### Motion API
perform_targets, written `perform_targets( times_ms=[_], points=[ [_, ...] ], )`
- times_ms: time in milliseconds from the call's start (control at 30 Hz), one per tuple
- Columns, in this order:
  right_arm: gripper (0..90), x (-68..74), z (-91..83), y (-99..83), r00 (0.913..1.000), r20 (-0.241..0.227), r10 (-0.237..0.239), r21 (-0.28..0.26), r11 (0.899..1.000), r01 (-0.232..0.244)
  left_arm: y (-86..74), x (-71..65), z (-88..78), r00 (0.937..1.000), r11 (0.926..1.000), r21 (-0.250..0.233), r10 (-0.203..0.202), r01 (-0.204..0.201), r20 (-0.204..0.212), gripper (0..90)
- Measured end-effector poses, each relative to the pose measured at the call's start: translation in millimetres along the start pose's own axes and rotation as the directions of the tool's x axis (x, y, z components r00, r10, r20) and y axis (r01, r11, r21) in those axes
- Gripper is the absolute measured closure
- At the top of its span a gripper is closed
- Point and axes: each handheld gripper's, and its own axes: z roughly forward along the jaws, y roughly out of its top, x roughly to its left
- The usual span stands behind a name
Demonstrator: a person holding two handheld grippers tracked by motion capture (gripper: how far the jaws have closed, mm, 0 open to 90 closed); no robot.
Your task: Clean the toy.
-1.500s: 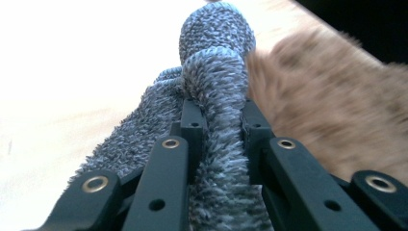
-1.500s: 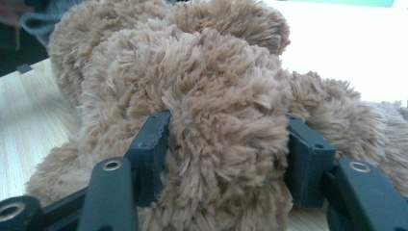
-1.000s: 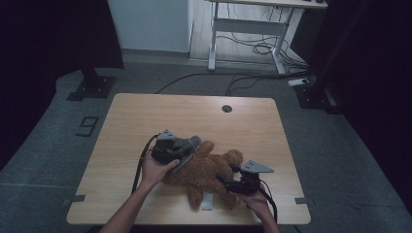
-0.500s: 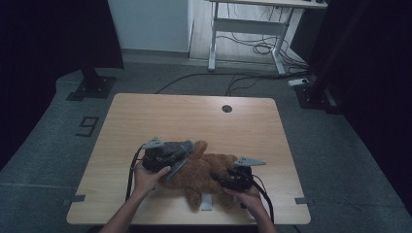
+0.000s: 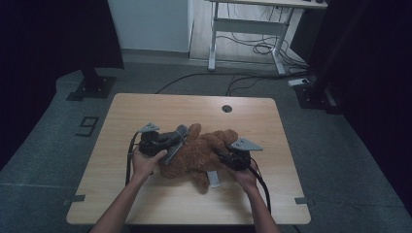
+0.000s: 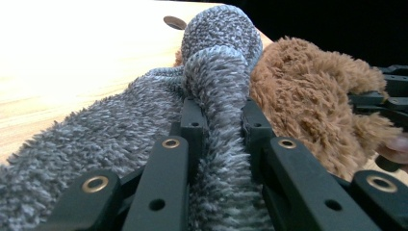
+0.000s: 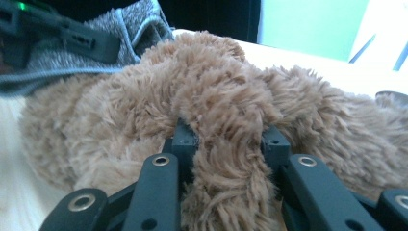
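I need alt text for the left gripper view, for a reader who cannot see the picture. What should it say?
The left hand-held gripper is shut on a fold of grey fleece cloth, seen between its two black jaws. Beside the cloth lies a brown plush toy on a light wooden table.

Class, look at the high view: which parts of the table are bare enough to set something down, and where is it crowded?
Free: the table's far strip from the round hole to the left corner, and the near edge between the forearms. Crowded: the middle, where the brown plush toy, grey fleece cloth, left gripper and right gripper meet.
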Motion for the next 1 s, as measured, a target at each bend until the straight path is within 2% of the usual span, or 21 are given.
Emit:
perform_targets(
  times_ms=[67,100,133,200,267,333,400,467,533,567,600,667,733,767,800,833,867,933,967,1000],
  points=[
    [67.6,0.4,-0.2,-0.7,0.9998,-0.001,-0.019,0.001,1.000,0.019,-0.9,-1.6,-1.0,1.0000,1.0000,-0.001,0.002,-0.002,0.001,76.0],
    [67.1,1.6,-3.4,-4.9,0.9981,0.000,-0.061,-0.005,0.998,0.061,-2.0,-6.9,-2.6,0.9998,0.9998,-0.001,0.018,-0.018,0.005,75.9],
    [67.1,1.6,-3.4,-4.9,0.9981,0.000,-0.061,-0.005,0.998,0.061,-2.0,-6.9,-2.6,0.9998,0.9998,-0.001,0.018,-0.018,0.005,75.6],
    [66.8,3.5,-10.3,-14.2,0.9951,0.001,-0.099,-0.012,0.995,0.099,-0.6,-12.9,-3.8,0.9995,0.9995,0.003,0.031,-0.031,0.004,75.0],
    [66.7,3.2,-14.6,-20.4,0.9932,-0.006,-0.117,-0.008,0.993,0.116,8.7,-21.8,-5.5,0.9982,0.9983,0.004,0.058,-0.058,-0.013,74.6],
    [66.8,1.6,-17.3,-26.5,0.9920,-0.010,-0.126,-0.001,0.992,0.126,13.2,-23.9,-5.8,0.9974,0.9977,0.000,0.068,-0.068,-0.021,74.4],
    [66.8,0.5,-19.0,-32.5,0.9906,-0.013,-0.136,-0.010,0.991,0.136,27.5,-27.6,-0.9,0.9955,0.9966,0.007,0.082,-0.082,-0.046,74.4],
    [66.6,0.8,-20.1,-35.0,0.9897,-0.011,-0.143,-0.017,0.990,0.142,31.0,-27.3,3.1,0.9956,0.9967,0.016,0.080,-0.079,-0.048,74.4],
    [66.5,3.7,-21.6,-37.7,0.9862,0.000,-0.166,-0.026,0.986,0.165,32.6,-25.8,15.7,0.9981,0.9965,0.068,0.051,-0.049,-0.034,74.4],
    [66.1,6.8,-22.8,-38.3,0.9815,0.009,-0.191,-0.026,0.981,0.191,27.5,-26.2,24.3,0.9980,0.9909,0.125,0.055,-0.051,-0.031,74.9],
    [66.1,6.8,-22.8,-38.3,0.9815,0.009,-0.191,-0.026,0.981,0.191,27.5,-26.2,24.3,0.9980,0.9909,0.125,0.055,-0.051,-0.031,75.2],
    [65.2,9.2,-25.4,-40.1,0.9787,0.010,-0.205,-0.023,0.978,0.205,17.8,-27.7,27.0,0.9987,0.9900,0.134,0.047,-0.045,-0.019,75.4],
    [62.9,12.7,-30.4,-47.2,0.9789,0.003,-0.204,-0.035,0.978,0.204,3.4,-32.2,18.7,0.9993,0.9953,0.088,0.038,-0.038,0.005,75.9],
    [62.9,12.7,-30.4,-47.2,0.9789,0.003,-0.204,-0.035,0.978,0.204,3.4,-32.2,18.7,0.9993,0.9953,0.088,0.038,-0.038,0.005,76.2],
    [60.2,13.7,-32.5,-49.2,0.9799,-0.003,-0.200,-0.038,0.979,0.199,-2.9,-34.5,15.1,0.9990,0.9967,0.067,0.045,-0.045,0.007,76.2],
    [55.2,15.3,-35.2,-50.7,0.9824,-0.007,-0.187,-0.037,0.982,0.186,-9.5,-36.9,11.8,0.9983,0.9968,0.055,0.058,-0.058,0.012,76.5],
    [45.2,18.6,-41.5,-52.2,0.9866,-0.015,-0.163,-0.035,0.986,0.162,-22.0,-40.6,5.1,0.9977,0.9977,0.020,0.065,-0.065,0.020,76.8],
    [36.6,19.5,-50.3,-51.3,0.9927,-0.037,-0.115,-0.032,0.993,0.114,-33.0,-46.5,-0.1,0.9963,0.9964,-0.006,0.085,-0.084,0.017,77.2],
    [33.2,18.6,-54.8,-49.9,0.9953,-0.052,-0.081,-0.030,0.996,0.080,-33.0,-46.5,-0.1,0.9963,0.9964,-0.006,0.085,-0.084,0.017,77.2],
    [33.2,18.6,-54.8,-49.9,0.9953,-0.052,-0.081,-0.030,0.996,0.080,-37.7,-50.2,-2.8,0.9952,0.9951,-0.018,0.098,-0.097,0.012,77.2]
  ],
)
